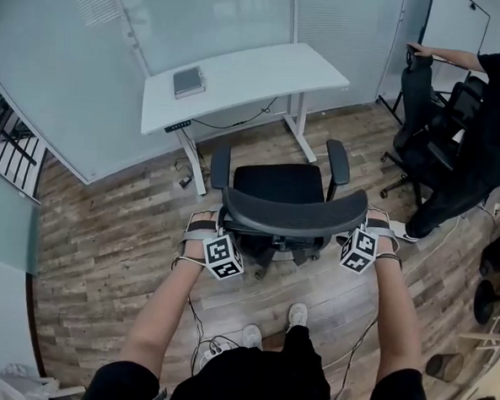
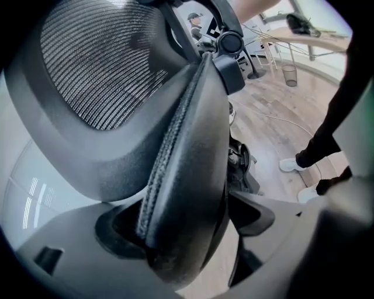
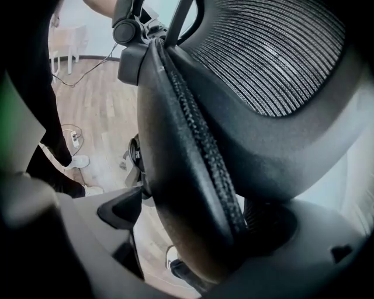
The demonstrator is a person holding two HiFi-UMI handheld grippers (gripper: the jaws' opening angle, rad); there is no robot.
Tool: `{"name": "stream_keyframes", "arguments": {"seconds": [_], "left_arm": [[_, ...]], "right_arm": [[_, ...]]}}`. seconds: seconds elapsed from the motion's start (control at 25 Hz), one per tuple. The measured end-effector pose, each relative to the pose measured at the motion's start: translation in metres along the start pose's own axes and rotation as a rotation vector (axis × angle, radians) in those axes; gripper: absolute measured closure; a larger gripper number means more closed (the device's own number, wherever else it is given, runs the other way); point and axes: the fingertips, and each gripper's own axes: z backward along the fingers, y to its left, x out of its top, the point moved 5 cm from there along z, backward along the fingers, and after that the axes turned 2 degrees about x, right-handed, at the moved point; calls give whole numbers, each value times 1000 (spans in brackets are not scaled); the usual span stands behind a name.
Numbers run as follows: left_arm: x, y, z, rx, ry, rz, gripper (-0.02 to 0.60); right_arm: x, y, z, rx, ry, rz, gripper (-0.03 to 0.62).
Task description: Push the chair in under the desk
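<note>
Arms out front, left gripper (image 1: 218,235) and right gripper (image 1: 362,236) each have fingers clamped on one end of the backrest (image 1: 293,210). Chair (image 1: 289,187) stands on the floor at six o'clock from the white surface (image 1: 258,73), seat facing twelve, not yet under. Best push level and equal on both sides, straight toward twelve. Casters are hidden beneath the seat; armrest clearance, I can't tell.

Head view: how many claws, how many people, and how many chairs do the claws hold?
Claws: 2, the left claw and the right claw
People: 2, the wearer and a bystander
Chairs held: 1, the black chair
Total: 5
</note>
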Motion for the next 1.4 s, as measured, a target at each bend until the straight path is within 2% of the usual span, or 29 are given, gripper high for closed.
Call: {"name": "stream_keyframes", "arguments": {"seconds": [0.56, 1.04, 1.4], "left_arm": [[4, 16, -16, 39, 50, 51, 138], [19, 21, -31, 47, 78, 63, 140], [28, 45, -62, 58, 113, 103, 143]], "right_arm": [[4, -32, -32, 16, -51, 54, 62], [-7, -54, -50, -18, -109, 62, 62], [-8, -98, -84, -9, -140, 95, 62]]}}
